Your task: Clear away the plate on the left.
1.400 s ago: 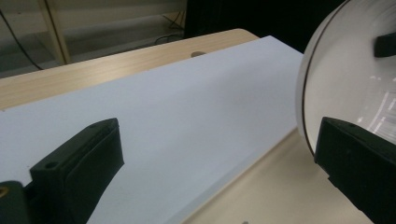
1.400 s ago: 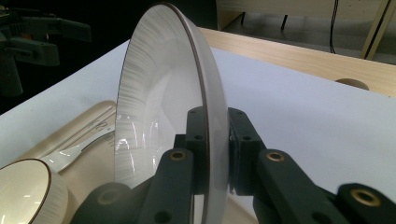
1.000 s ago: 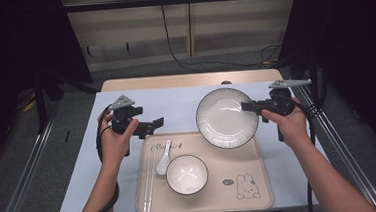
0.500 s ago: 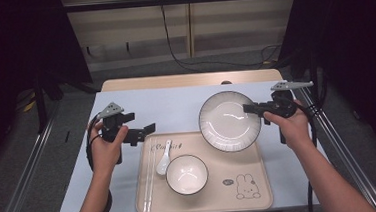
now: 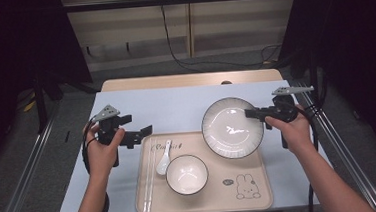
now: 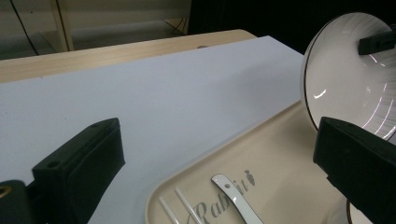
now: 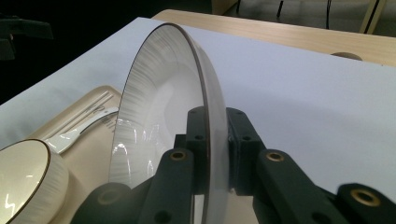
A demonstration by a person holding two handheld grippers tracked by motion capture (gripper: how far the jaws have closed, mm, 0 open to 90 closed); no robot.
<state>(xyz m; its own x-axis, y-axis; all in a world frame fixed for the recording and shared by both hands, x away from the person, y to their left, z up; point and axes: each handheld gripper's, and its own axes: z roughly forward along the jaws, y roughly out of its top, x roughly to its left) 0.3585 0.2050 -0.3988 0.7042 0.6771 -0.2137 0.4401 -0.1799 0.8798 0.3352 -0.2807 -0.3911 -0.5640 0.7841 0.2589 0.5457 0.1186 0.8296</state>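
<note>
Right tongs [image 5: 250, 113] clamped on plate [image 5: 230, 128] rim, above tray [image 5: 262, 191].

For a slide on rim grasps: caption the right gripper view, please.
Right tool clamps the rim of a tilted white plate above the beige tray.

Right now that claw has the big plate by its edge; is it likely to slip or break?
The plate looks like glazed ceramic: stiff, probably fragile if dropped. Its glossy surface suggests it could be slippery, and the right claw pinches only a thin bit of rim. Held tilted by one edge over the tray, it may well sag or swing in the grip.
</note>
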